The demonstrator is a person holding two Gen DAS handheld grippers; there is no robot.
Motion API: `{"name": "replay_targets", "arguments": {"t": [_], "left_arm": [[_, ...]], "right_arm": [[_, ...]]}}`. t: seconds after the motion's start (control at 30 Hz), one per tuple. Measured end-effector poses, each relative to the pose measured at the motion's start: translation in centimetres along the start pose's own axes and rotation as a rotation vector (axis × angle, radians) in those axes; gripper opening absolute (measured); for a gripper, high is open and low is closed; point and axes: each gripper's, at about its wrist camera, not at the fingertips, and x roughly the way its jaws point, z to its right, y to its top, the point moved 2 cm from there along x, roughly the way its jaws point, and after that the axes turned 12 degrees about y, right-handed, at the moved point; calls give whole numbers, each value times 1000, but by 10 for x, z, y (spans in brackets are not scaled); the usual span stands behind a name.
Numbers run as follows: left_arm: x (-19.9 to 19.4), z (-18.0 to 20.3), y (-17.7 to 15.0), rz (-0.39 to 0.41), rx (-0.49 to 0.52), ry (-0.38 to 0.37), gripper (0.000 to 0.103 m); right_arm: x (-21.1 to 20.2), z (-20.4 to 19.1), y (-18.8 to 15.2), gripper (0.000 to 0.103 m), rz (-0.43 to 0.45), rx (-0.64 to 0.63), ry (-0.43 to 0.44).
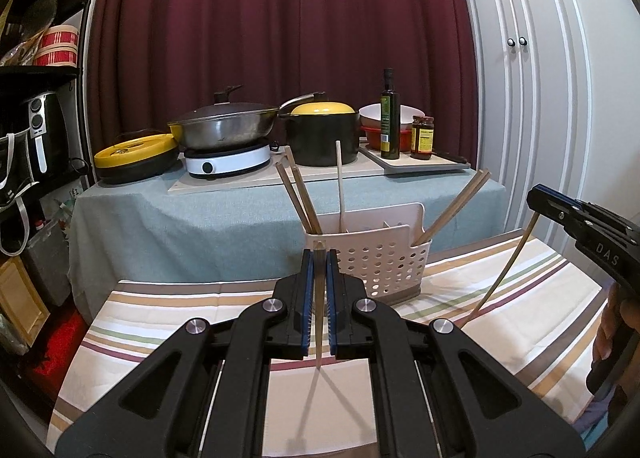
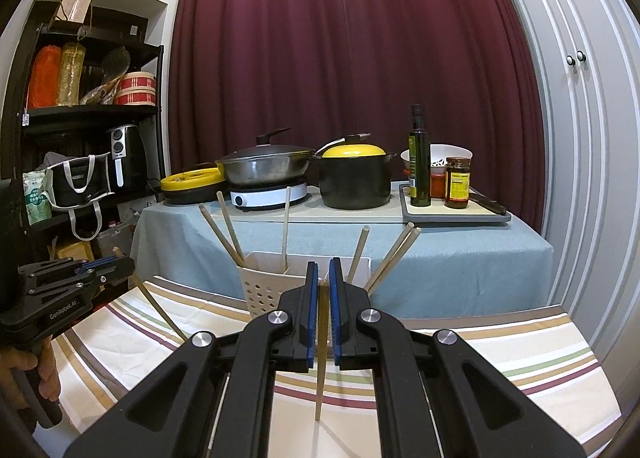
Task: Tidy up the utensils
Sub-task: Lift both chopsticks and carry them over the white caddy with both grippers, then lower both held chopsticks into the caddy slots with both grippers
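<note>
A white perforated basket (image 1: 380, 258) (image 2: 260, 292) stands at the far edge of the striped tablecloth (image 1: 160, 322) (image 2: 480, 358). Several wooden chopsticks (image 1: 304, 198) (image 2: 224, 234) lean in its compartments. My left gripper (image 1: 319, 258) (image 2: 126, 262) is shut on one chopstick (image 1: 319, 338) (image 2: 160, 306), held just in front of the basket's left end. My right gripper (image 2: 323, 270) (image 1: 536, 196) is shut on another chopstick (image 2: 319, 386) (image 1: 500, 278), in front of the basket's middle. Both held sticks hang down with their tips above the cloth.
Behind the basket a blue-covered table (image 1: 200, 218) carries a wok on an induction hob (image 1: 228, 130), a black pot with a yellow lid (image 1: 324, 134), an oil bottle (image 1: 390, 114), a jar and bowls. A dark shelf unit (image 2: 88, 118) stands at the left, white cupboard doors (image 2: 580, 118) at the right.
</note>
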Motion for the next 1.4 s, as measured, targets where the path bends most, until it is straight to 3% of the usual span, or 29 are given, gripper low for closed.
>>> {"name": "replay_targets", "arguments": {"t": [0.57,1.03,1.4], "left_arm": [[-10,1,16,23,-8,19,6],[-59,5,88,225,13,22,6],[-47,11,139,291,-23,-29,6]], "right_arm": [[-8,-6,16,6,21,-18,5],[-31,-21,80,6,132,-117,27],[-19,-21,131,6,216,-165,45]]}}
